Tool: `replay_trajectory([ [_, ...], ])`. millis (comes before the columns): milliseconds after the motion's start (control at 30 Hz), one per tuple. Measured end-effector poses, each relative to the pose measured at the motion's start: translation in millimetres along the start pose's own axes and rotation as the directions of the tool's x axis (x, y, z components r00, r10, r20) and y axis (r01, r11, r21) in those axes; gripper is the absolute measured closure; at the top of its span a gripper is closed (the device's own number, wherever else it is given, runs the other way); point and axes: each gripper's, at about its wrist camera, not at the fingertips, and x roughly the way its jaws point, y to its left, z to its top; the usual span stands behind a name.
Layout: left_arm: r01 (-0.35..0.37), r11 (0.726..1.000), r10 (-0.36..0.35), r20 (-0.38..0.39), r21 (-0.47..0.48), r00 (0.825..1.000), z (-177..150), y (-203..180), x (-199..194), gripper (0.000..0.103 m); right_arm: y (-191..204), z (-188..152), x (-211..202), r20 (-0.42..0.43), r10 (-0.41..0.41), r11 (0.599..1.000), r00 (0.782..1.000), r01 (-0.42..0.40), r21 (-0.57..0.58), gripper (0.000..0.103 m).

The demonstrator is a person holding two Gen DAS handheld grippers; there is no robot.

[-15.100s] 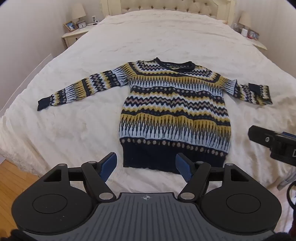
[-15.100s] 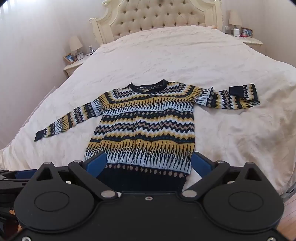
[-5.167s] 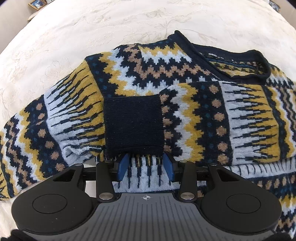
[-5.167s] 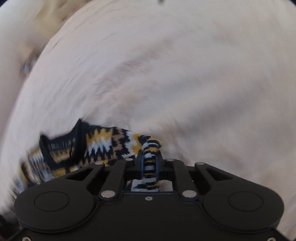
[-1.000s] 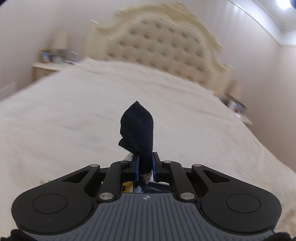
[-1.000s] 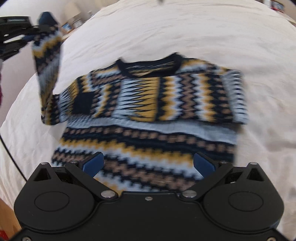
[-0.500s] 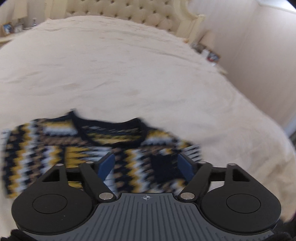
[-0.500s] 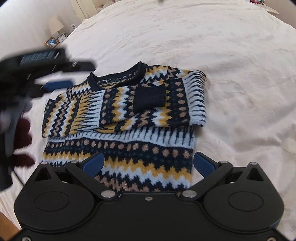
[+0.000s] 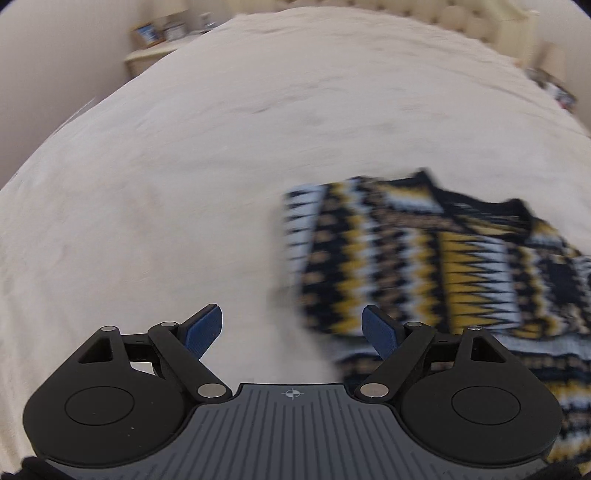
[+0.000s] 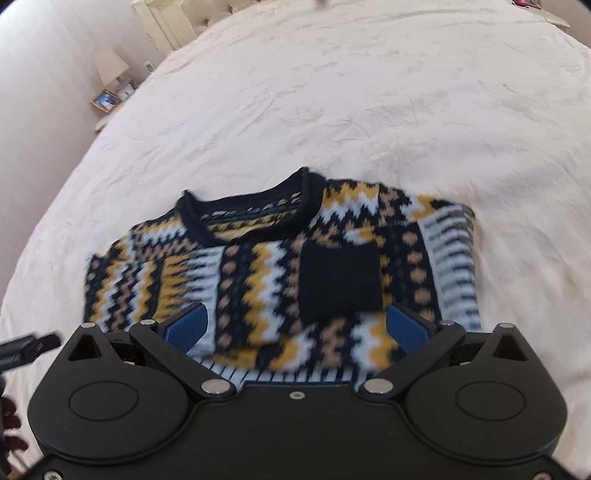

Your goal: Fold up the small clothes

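Observation:
A patterned navy, yellow and pale blue sweater point(image 10: 280, 266) lies flat on the cream bedspread point(image 10: 369, 92), both sleeves folded across its chest, a navy cuff point(image 10: 340, 280) on top. My right gripper point(image 10: 295, 328) is open and empty, hovering over the sweater's middle just below the cuff. My left gripper point(image 9: 291, 328) is open and empty above bare bedspread point(image 9: 184, 166), to the left of the sweater point(image 9: 424, 258), which is motion-blurred in that view. The lower body of the sweater is hidden under the grippers.
A nightstand point(image 10: 107, 107) with a lamp point(image 10: 110, 64) and a picture frame stands left of the bed; it also shows in the left wrist view point(image 9: 155, 48). The tufted headboard point(image 9: 443, 22) is at the far end. The left gripper's edge shows at the right wrist view's left point(image 10: 26, 349).
My left gripper let go of the sleeve cuff, opened and swung left off the sweater. My right gripper moved closer over the chest. Both sleeves now lie folded across the body.

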Motion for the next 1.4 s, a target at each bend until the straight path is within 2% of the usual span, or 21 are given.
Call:
replay_trajectory([
  [100,-0.019,0.999,0.019,-0.030,-0.029,0.999,1.7,16.4,13.7,0.020,-6.5,12.2,16.7,-0.010,-0.017,1.000,1.000,0.017,0.018,0.001],
  [233,-0.024,0.999,0.022,-0.071,-0.031,0.997,2.5,20.5,39.8,0.020,-19.7,23.4,41.2,-0.049,-0.029,0.998,0.998,0.032,0.053,0.001],
  [367,-0.039,0.998,0.032,-0.138,-0.045,0.990,-3.4,18.4,71.8,0.020,-31.4,26.1,63.1,-0.105,0.005,0.996,0.995,0.004,0.085,0.001],
  [433,-0.046,0.997,0.037,-0.164,-0.055,0.986,-8.6,17.6,84.7,0.016,-35.2,25.3,69.9,-0.119,0.036,0.995,0.992,-0.023,0.102,0.001],
  [500,-0.036,0.998,0.027,-0.161,-0.053,0.987,-11.0,16.0,91.9,0.004,-36.6,24.4,73.3,-0.125,0.052,0.994,0.991,-0.039,0.103,0.001],
  [533,-0.029,0.998,0.020,-0.159,-0.054,0.987,-11.2,14.9,94.5,0.001,-37.3,24.7,75.5,-0.129,0.056,0.994,0.990,-0.042,0.103,0.000],
  [633,-0.023,0.998,0.014,-0.154,-0.062,0.988,-9.8,12.6,97.8,0.001,-36.9,26.6,79.0,-0.147,0.051,0.994,0.988,-0.036,0.104,0.002],
  [667,-0.024,0.998,0.014,-0.153,-0.061,0.988,-8.7,11.9,97.2,0.001,-35.5,28.3,78.8,-0.151,0.043,0.994,0.988,-0.027,0.102,0.004],
  [733,-0.024,0.998,0.014,-0.150,-0.061,0.989,-10.7,11.5,98.1,0.001,-31.9,31.0,76.8,-0.150,0.015,0.996,0.989,0.000,0.094,0.024],
  [767,-0.023,0.998,0.014,-0.147,-0.061,0.989,-11.9,12.1,98.1,0.001,-29.8,32.3,75.3,-0.149,-0.002,0.996,0.989,0.015,0.087,0.028],
  [867,-0.023,0.998,0.015,-0.144,-0.056,0.989,-12.6,11.4,98.8,0.001,-22.7,34.8,70.3,-0.148,-0.030,0.997,0.988,0.040,0.061,0.051],
  [900,-0.022,0.998,0.014,-0.144,-0.054,0.989,-12.4,10.8,99.9,0.001,-21.1,35.2,67.5,-0.144,-0.028,0.998,0.989,0.036,0.053,0.072],
  [933,-0.020,0.998,0.012,-0.142,-0.051,0.990,-12.0,10.2,99.0,0.001,-18.0,35.8,62.7,-0.133,-0.036,0.998,0.990,0.042,0.039,0.082],
  [967,-0.014,0.999,0.008,-0.138,-0.048,0.990,-11.9,11.5,93.2,0.001,-14.4,36.8,58.7,-0.120,-0.041,0.999,0.992,0.045,0.027,0.082],
  [1067,0.009,0.999,-0.014,-0.119,-0.043,0.993,-7.8,12.2,75.7,0.001,-4.2,42.7,32.4,-0.036,0.040,0.999,0.999,-0.039,0.012,0.083],
  [1167,0.010,0.999,-0.012,-0.073,-0.030,0.997,-3.1,9.6,54.3,0.001,7.4,51.4,0.7,0.043,0.056,0.998,0.997,-0.055,-0.044,0.083],
  [1267,0.017,1.000,-0.017,-0.026,-0.006,1.000,4.2,5.0,35.6,0.001,11.0,58.7,-25.9,0.105,0.040,0.997,0.994,-0.033,-0.063,0.084],
  [1400,0.029,0.999,-0.030,0.032,0.026,0.999,20.2,-2.9,18.6,0.001,-5.6,64.2,-44.4,0.127,-0.050,0.998,0.991,0.054,-0.026,0.084],
])
